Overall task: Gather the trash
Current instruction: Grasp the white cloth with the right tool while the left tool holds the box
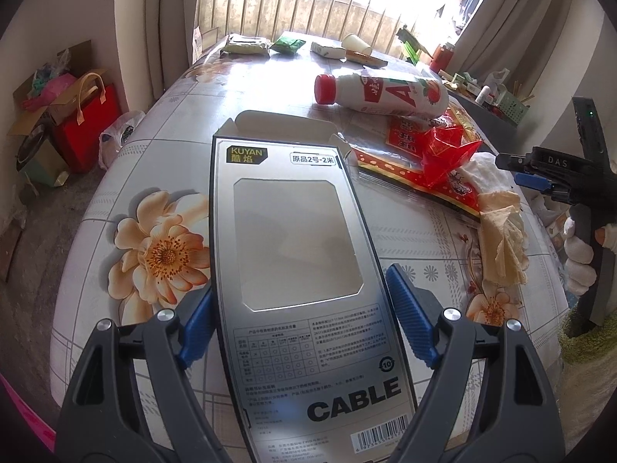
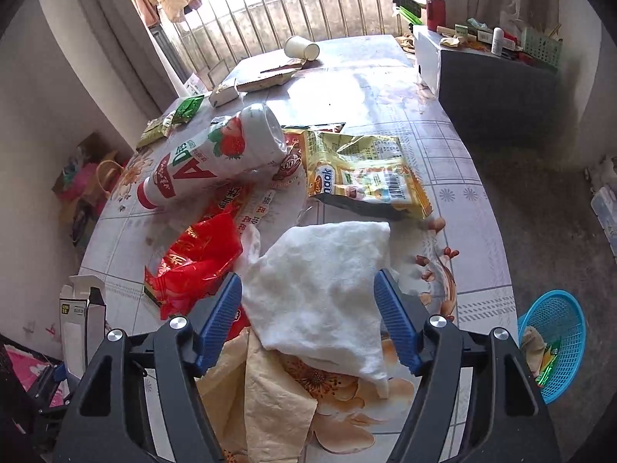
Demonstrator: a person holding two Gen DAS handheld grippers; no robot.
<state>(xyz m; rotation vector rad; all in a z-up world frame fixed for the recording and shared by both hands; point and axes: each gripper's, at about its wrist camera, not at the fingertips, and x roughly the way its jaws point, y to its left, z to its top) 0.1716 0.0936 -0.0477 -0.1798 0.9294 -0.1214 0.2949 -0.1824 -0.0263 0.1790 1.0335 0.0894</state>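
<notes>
A: Nearest in the left wrist view, the left gripper (image 1: 299, 318) has a flat grey cable box (image 1: 293, 254) between its blue pads. Is it grasping it?

B: The left pad lies against the box's edge and the right one sits at the other edge, so it reads as clamped on the box, with the jaws wide because the box is wide. The box's far flap stands open over the flowered table (image 1: 154, 177).

A: And the right gripper (image 2: 308, 312)?

B: Released. Its jaws stand apart over a white tissue (image 2: 320, 281), and neither pad presses on it. The tissue lies on the table between the pads, and part of it overlaps a yellowish tissue (image 2: 270, 393) closer to the camera.

A: What lies just beyond?

B: To the left of the white tissue is a crumpled red wrapper (image 2: 196, 266). Further on, a white bottle (image 2: 216, 158) with a red cap lies on its side across a printed snack bag, and beside it is a torn yellow snack packet (image 2: 370, 173).

A: Toward the window?

B: A small carton, some green packets and a tipped paper cup (image 2: 300, 47) lie near the table's far end.

A: Anything off the table?

B: A blue basket (image 2: 559, 332) stands on the floor at the right with some scraps already in it.
</notes>
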